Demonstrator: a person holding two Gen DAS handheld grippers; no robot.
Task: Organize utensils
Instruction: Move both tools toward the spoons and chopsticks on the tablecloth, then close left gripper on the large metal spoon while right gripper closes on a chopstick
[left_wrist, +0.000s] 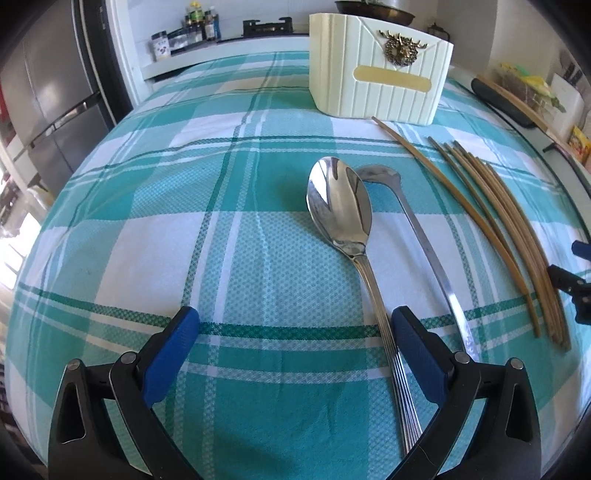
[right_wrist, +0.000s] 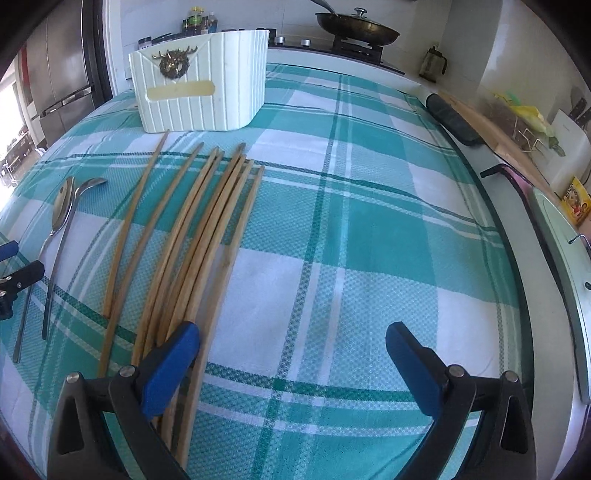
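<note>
Both tongs were wide open and held nothing. Left tongs (left_wrist: 295, 332) hovered low over the worktop (left_wrist: 147, 229), which was covered by a green and white checked cloth. The large spoon (left_wrist: 341, 206) lay just to their right side: its ribbed handle ran along the inner face of the right finger (left_wrist: 417, 350) and seemed to touch it, while the bowl pointed to the far side, toward the cream holder (left_wrist: 380, 74). So the long axis of the spoon went almost straight from near to far, in line with the tongs. A second, thinner spoon (left_wrist: 413, 229) lay close on the right, its bowl partly hidden behind the big one.

Right tongs (right_wrist: 291, 350) stood over the near ends of the chopsticks (right_wrist: 207, 236); the left finger (right_wrist: 173, 354) rested above the bundle, and most sticks lay to the left of the gap. The chopsticks also pointed far, to the holder. They looked like plain bamboo, loosely fanned, about nine pieces.

I judged the left hand nearer to the spoons and the right hand nearer to the chopsticks. The large spoon was polished steel, bowl up and shiny, so it might slip when it is pinched by the thin handle.
</note>
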